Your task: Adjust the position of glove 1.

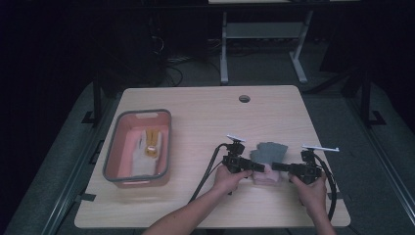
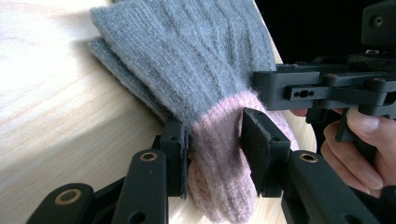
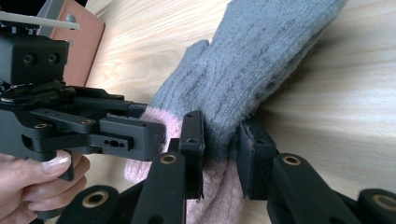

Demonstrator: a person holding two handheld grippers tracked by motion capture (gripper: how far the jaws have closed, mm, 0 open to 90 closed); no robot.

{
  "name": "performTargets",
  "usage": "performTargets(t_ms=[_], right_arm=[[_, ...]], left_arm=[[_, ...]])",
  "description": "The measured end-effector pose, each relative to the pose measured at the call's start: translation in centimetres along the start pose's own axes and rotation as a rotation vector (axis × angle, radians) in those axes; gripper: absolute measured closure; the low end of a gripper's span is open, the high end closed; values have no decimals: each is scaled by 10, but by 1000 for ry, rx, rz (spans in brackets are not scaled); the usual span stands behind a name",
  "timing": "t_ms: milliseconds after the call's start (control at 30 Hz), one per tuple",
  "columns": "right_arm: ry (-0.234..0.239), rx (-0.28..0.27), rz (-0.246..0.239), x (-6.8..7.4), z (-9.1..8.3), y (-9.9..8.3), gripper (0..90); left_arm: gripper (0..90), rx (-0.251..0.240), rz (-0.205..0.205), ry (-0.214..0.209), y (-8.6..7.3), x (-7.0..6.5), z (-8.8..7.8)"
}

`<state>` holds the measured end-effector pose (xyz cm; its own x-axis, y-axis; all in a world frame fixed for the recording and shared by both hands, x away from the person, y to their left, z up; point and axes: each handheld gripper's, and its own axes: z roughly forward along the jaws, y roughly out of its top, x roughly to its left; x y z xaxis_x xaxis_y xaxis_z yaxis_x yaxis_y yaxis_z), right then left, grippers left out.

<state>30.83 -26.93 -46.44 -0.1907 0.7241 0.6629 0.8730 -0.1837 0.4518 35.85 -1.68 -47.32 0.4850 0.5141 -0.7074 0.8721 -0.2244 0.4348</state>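
While both grippers pinched the pink cuff of the glove (image 1: 267, 157), the grey knitted part with its finger tips lay flat on the desk (image 1: 205, 117), near the front right corner and pointing toward the far edge. The left gripper (image 2: 215, 144) had its fingers (image 2: 259, 154) clenched on one side of the cuff, the wool bunched between the pads; the right gripper (image 3: 222, 149) had its fingers (image 3: 192, 140) clenched on the opposite side in the same way. A second grey layer showed beneath the first in the left gripper view, so each grip may have taken only one layer or one glove of a pair.

Risks, as I judged them: the soft knit could slip out of a shallow pinch if the hands pulled apart hard; uneven pulling could twist the cuff; and the two tools sat so close that their fingers could knock together.

Room was fair. The front edge lay just behind the person's hands, and the right edge was near the right gripper, so a wide swing that way would carry the glove off the desk. Toward the far edge the wood was bare apart from a cable hole (image 1: 244, 98). A pink bin (image 1: 113, 161) holding a pale glove (image 1: 145, 149) stood well apart at the left edge.
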Motion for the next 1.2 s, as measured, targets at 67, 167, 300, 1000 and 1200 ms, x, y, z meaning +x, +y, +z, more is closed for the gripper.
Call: performTargets(t_ms=[67,167,300,1000,1200], right_arm=[[2,2,-7,2,1,1,736],[9,3,-10,7,2,2,737],[18,3,-22,15,3,6,739],[77,15,-105,68,16,29,739],[91,24,-118,79,23,34,740]], left_arm=[[626,-3,2,-2,0,1,-3],[631,-16,2,-7,0,1,-9],[632,-27,2,-9,1,0,-19],[635,-105,50,12,6,-1,-81],[635,-121,39,15,6,3,-95]])
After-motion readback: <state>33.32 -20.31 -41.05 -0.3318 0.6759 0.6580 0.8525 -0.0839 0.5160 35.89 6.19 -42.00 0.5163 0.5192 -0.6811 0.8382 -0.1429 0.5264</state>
